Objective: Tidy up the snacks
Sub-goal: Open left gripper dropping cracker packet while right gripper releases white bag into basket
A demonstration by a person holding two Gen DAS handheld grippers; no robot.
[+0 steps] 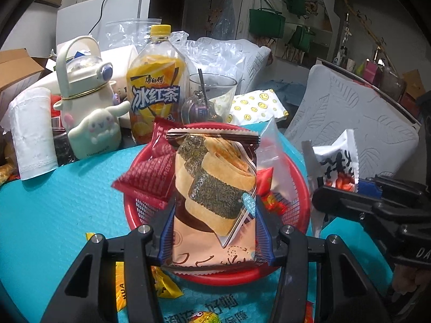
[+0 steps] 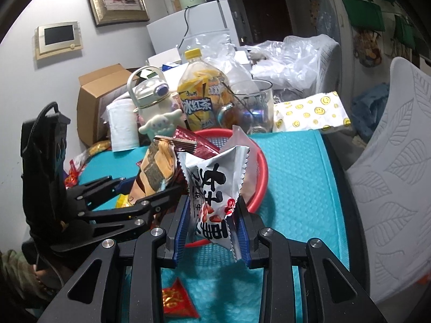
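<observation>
My left gripper [image 1: 214, 210] is shut on a seaweed-roll snack packet [image 1: 212, 188], held upright over the near rim of a red mesh basket [image 1: 297, 207]. Dark red snack packets [image 1: 150, 177] lie inside the basket. My right gripper [image 2: 212, 215] is shut on a silver peanut packet [image 2: 215, 188] with black characters, held at the basket's [image 2: 260, 177] near right rim. In the right wrist view the left gripper [image 2: 150, 188] shows at the left with the seaweed packet [image 2: 157, 167]. In the left wrist view the right gripper [image 1: 350, 191] shows at the right with the silver packet [image 1: 336, 161].
Behind the basket stand an iced-tea bottle [image 1: 153, 91], a cream kettle-shaped bottle [image 1: 86, 102], a glass with a spoon [image 1: 210, 97], a paper roll [image 1: 32, 132] and a smiley-print napkin [image 1: 256, 105]. Loose small snacks [image 2: 177, 298] lie on the teal mat [image 1: 67, 202]. A white chair [image 2: 390, 175] is at the right.
</observation>
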